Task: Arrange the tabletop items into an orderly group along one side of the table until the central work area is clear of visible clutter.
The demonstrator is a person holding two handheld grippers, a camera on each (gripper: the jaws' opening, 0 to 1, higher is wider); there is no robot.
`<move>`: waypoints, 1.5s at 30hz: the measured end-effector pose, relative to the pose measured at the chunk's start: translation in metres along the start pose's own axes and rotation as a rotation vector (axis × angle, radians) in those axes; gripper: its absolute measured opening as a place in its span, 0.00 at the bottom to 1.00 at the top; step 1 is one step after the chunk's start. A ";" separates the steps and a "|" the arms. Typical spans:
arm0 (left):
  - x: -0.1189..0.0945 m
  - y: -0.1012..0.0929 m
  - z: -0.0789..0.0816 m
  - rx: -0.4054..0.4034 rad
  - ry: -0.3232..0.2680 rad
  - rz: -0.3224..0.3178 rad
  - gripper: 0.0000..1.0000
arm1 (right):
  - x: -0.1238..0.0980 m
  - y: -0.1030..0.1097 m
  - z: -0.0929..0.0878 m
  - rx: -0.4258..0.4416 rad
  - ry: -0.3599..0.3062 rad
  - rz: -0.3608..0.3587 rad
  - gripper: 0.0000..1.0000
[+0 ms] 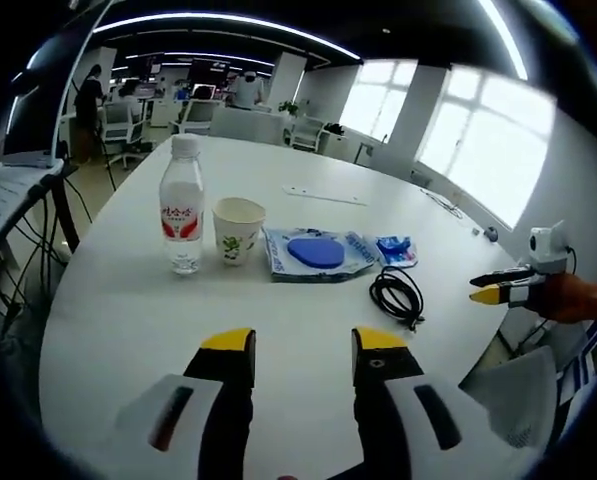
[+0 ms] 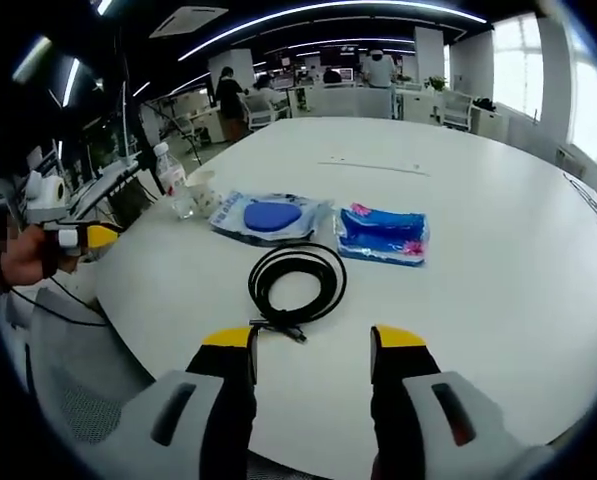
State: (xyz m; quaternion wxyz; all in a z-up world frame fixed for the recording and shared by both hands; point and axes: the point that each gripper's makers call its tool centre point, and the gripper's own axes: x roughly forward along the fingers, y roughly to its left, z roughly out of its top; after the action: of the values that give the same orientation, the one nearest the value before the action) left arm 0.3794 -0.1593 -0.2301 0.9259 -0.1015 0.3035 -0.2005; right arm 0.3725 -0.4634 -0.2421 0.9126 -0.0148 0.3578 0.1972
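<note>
On the white round table (image 1: 128, 320) a clear water bottle (image 1: 183, 215) with a red label stands next to a paper cup (image 1: 238, 230). To their right lie a plastic pack holding a blue disc (image 1: 316, 252), a small blue packet (image 1: 396, 250) and a coiled black cable (image 1: 398, 295). My left gripper (image 1: 303, 345) is open over bare table, short of them all. In the right gripper view the cable (image 2: 298, 280) lies just beyond my open right gripper (image 2: 313, 340), with the disc pack (image 2: 271, 217), blue packet (image 2: 383, 235), bottle (image 2: 170, 175) and cup (image 2: 203, 192) farther on.
A thin white strip (image 1: 323, 195) lies on the far part of the table. The other gripper (image 1: 508, 290) is held off the table's right edge. Office chairs (image 1: 118, 125), desks and people stand behind. A grey chair back (image 2: 78, 390) is close at the near edge.
</note>
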 end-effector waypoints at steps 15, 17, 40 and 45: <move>0.002 0.006 0.004 -0.010 -0.015 -0.003 0.39 | -0.003 0.006 -0.005 -0.006 0.022 -0.004 0.46; 0.003 0.006 0.004 -0.005 -0.015 -0.004 0.39 | -0.003 0.006 -0.004 -0.007 0.025 -0.006 0.46; 0.005 -0.001 0.001 0.009 -0.011 -0.029 0.41 | 0.002 0.013 -0.001 -0.006 0.024 -0.004 0.47; 0.005 -0.002 0.001 0.012 -0.008 -0.030 0.42 | 0.000 0.013 -0.004 0.004 0.026 -0.005 0.47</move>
State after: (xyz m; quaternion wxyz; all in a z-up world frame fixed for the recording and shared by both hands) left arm 0.3830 -0.1627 -0.2316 0.9247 -0.1011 0.2971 -0.2157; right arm 0.3650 -0.4515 -0.2442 0.9084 -0.0164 0.3702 0.1938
